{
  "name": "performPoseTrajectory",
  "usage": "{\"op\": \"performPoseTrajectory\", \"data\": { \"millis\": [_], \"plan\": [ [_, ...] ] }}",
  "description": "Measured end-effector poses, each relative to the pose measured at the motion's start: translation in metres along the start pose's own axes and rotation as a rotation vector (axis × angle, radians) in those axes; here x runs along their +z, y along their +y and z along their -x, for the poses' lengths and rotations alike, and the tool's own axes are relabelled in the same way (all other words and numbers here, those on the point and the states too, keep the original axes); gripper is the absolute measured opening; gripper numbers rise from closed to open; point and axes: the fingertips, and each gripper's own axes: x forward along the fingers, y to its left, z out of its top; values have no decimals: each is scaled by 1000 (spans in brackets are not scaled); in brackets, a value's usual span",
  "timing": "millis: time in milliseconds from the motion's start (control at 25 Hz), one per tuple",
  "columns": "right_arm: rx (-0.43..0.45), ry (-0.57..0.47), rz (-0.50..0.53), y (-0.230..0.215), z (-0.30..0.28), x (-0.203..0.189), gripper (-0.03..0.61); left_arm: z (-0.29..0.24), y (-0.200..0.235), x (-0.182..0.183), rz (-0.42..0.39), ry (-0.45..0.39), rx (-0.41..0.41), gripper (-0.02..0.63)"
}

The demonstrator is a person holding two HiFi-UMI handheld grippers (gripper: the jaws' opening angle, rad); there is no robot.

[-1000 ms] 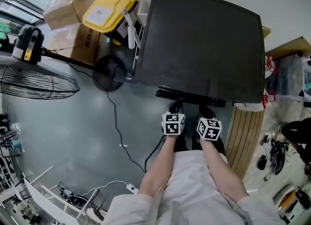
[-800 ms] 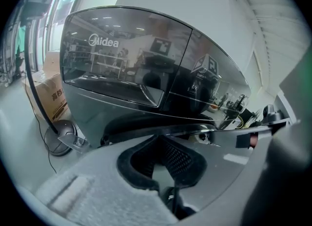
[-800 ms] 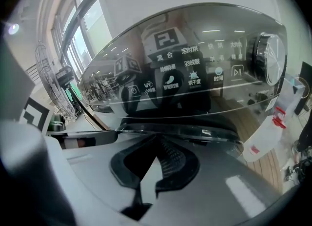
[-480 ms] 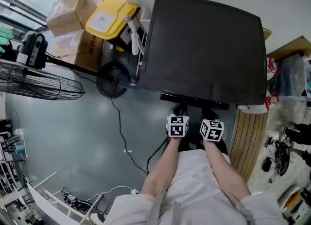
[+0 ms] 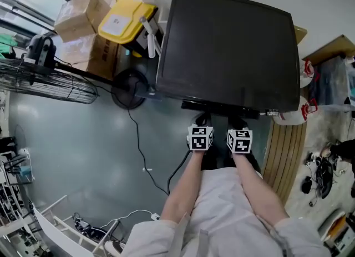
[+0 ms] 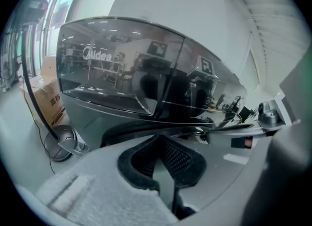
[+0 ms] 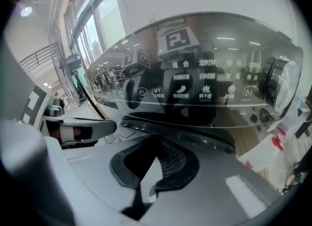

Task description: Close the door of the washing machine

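The black washing machine (image 5: 227,50) fills the upper middle of the head view, seen from above. Both grippers hang just in front of its front edge, side by side: my left gripper (image 5: 202,121) and my right gripper (image 5: 237,122), each shut with nothing between the pads. In the left gripper view the shut left gripper (image 6: 163,153) points at the glossy front panel (image 6: 122,73) with its logo. Ahead of the right gripper (image 7: 157,164), the right gripper view shows the icon row of that panel (image 7: 204,91) and a round dial (image 7: 280,88). The door is hidden below the panel.
A standing fan (image 5: 44,81), cardboard boxes (image 5: 77,17) and a yellow bin (image 5: 125,20) stand left of the machine. A black cable (image 5: 138,145) runs over the grey floor. A slatted wooden board (image 5: 283,150) lies at the right, and a white rack (image 5: 55,222) at the bottom left.
The head view has shifted slightly. Both grippers stay shut at the machine's front edge, hardly moved.
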Motion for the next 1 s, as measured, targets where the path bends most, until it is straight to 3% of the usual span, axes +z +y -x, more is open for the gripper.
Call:
{"op": "performPoseTrajectory", "data": {
  "millis": [120, 520, 1000],
  "plan": [
    [21, -18, 12, -3, 14, 7, 2, 14, -17, 3, -30, -10, 8, 6],
    [130, -82, 80, -2, 78, 16, 2, 76, -57, 5, 40, -104, 89, 6],
    [257, -132, 119, 2, 141, -2, 3, 134, -101, -19, 49, -144, 158, 6]
  ]
}}
